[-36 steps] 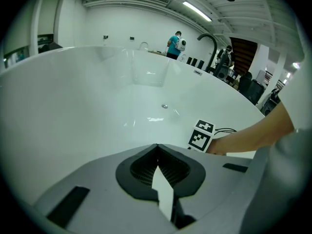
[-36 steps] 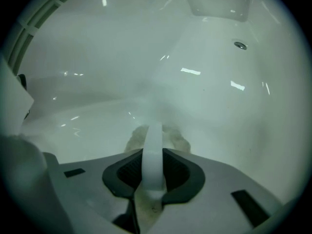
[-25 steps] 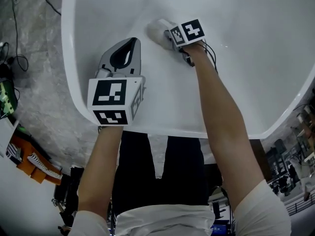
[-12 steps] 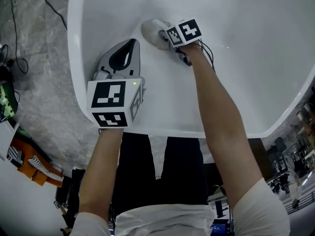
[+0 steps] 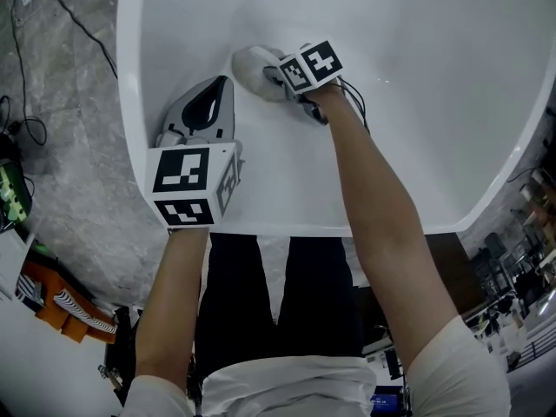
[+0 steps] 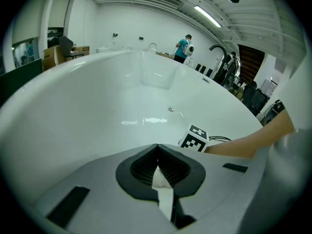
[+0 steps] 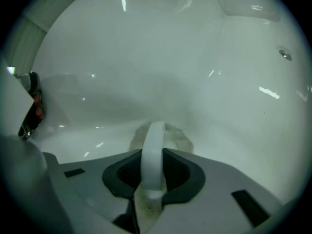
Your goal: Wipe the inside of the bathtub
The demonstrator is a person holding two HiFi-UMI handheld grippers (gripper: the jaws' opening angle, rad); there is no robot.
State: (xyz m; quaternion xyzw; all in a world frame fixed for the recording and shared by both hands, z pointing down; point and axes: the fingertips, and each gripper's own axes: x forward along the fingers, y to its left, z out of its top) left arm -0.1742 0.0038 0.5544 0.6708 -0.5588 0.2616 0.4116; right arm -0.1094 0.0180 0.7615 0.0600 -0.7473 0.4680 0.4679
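The right gripper (image 7: 153, 152) has its jaws clenched on a wiping pad (image 5: 250, 70). The pad sits just ahead of the jaws, pressed on the bathtub (image 5: 434, 102) wall near the left rim. The left gripper (image 5: 221, 89) waits close by, jaws squeezed together on nothing. The pad's underside is hidden.

Bathtub (image 5: 434, 102) open rightward; left tongs (image 5: 219, 89) crowd leftward path (tight).

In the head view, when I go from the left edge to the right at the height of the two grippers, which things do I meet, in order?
Grey floor → bathtub rim → left gripper → wiping pad → right gripper → bathtub inner wall.
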